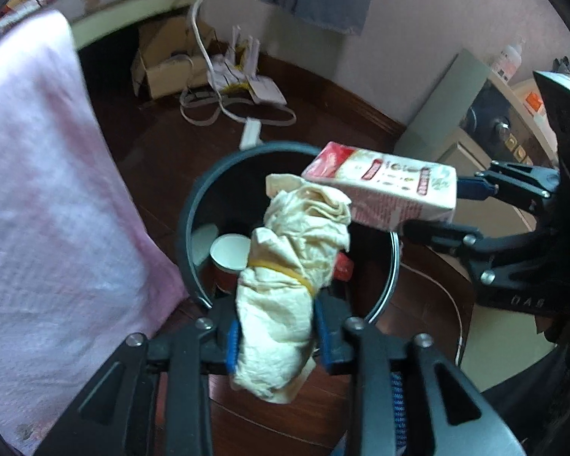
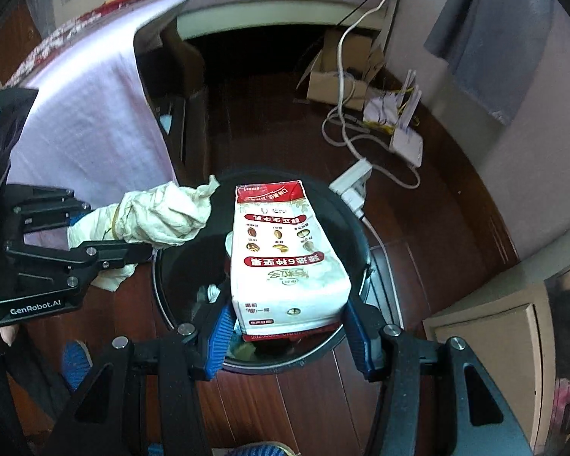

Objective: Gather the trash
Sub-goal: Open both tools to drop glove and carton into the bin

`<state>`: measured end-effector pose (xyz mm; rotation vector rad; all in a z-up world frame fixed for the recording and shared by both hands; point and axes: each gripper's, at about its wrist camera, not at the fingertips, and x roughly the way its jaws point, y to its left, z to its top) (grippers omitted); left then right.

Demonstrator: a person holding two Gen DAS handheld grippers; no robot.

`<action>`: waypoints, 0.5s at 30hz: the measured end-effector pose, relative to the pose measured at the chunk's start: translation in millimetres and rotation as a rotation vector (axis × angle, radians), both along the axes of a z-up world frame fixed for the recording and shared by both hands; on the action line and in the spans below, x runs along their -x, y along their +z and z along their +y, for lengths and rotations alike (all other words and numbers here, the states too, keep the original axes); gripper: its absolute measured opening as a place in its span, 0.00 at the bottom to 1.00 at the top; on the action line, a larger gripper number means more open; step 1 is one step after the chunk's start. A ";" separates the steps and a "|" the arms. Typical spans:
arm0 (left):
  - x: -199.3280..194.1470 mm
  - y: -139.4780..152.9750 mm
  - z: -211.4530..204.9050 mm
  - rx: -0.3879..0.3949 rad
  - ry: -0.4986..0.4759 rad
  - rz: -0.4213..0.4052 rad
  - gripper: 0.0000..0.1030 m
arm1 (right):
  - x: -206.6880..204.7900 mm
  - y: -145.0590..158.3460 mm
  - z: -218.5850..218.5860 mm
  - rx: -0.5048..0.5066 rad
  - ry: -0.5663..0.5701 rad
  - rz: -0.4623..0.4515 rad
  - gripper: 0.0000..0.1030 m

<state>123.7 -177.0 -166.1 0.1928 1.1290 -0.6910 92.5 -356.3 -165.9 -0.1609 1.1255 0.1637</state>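
I hold both finds over the bin (image 1: 193, 205) (cup already inside); left gripper (image 1: 277, 338) pinching the rag bundle (image 1: 288, 266), right gripper (image 2: 285, 326) clamping the carton (image 2: 285, 258); dropping remains.

**Bundle and carton above the bin**

The left gripper (image 1: 277, 336) has a cream paper bundle (image 1: 285, 285), bound by a yellow rubber band (image 1: 285, 271), between its blue pads (image 1: 232, 345). The right gripper (image 1: 450, 205) holds a red-and-white carton (image 1: 389, 186) beside it. Below sits a dark round bin (image 1: 193, 228) containing a paper cup (image 1: 230, 252). A pink cloth (image 1: 49, 197) hangs left.
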 end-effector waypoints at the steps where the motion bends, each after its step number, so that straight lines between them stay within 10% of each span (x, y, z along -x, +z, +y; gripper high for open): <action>1: -0.9 -3.7 -0.9 -0.029 0.007 -0.007 0.68 | -3.3 -9.6 -0.7 0.041 -0.007 0.029 0.62; 3: -2.7 -8.0 3.6 -0.070 0.047 -0.035 0.98 | -5.4 -25.2 -7.8 0.125 -0.053 0.044 0.90; 15: 1.7 -11.1 42.9 -0.115 0.209 -0.072 0.99 | -10.7 -27.9 -17.7 0.099 -0.114 0.071 1.00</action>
